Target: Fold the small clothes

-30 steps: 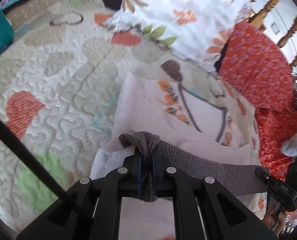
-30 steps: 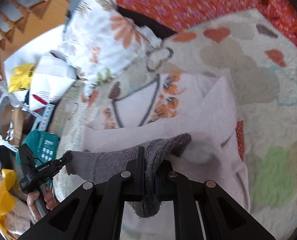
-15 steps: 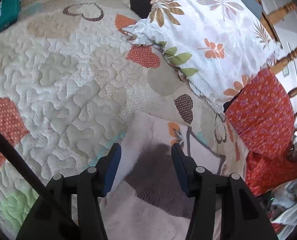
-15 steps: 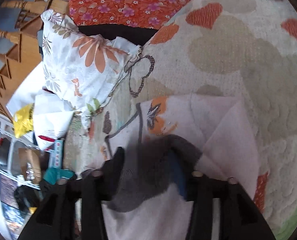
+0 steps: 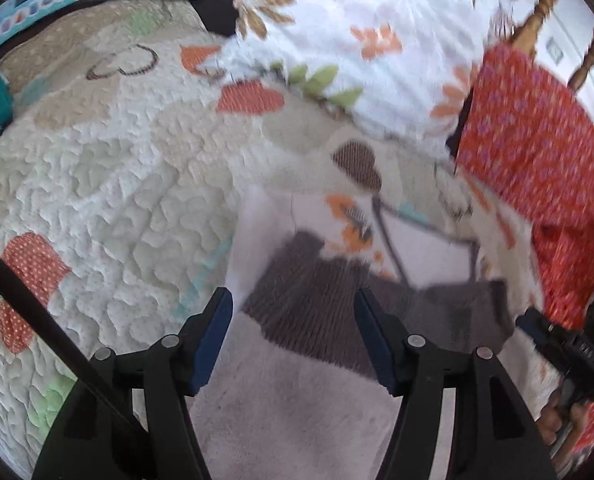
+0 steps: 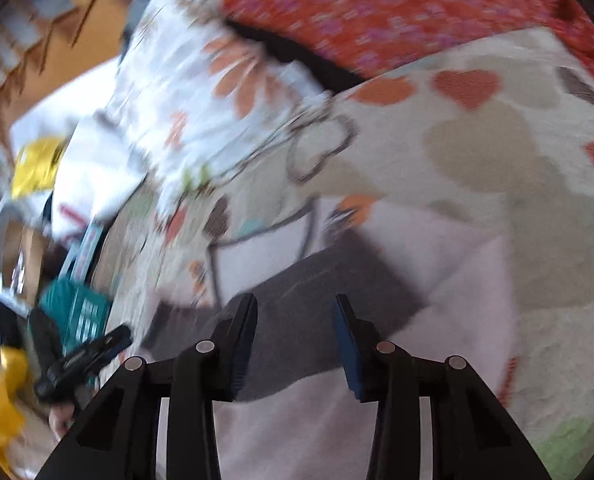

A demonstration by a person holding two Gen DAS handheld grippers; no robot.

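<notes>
A heart-patterned quilt [image 5: 109, 168] covers the bed, with a floral pillow [image 5: 349, 40] at its far edge. On it lies a pale printed garment [image 5: 297, 400], and a grey sock [image 5: 337, 300] rests flat across that. The left gripper [image 5: 291, 336] and right gripper [image 6: 293, 344] both hang spread apart, empty, above the sock.

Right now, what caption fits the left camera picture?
Open left tool above a gray sock on a folded white shirt.

— What are you seeing on your left gripper [image 5: 289, 336]?
— Black angular arms, silver round screws, blue pads [image 5: 213, 336] lining the fingers.
— And your right gripper [image 6: 293, 344]?
— It's showing the same black frame, silver screws, blue pads [image 6: 347, 356].
</notes>
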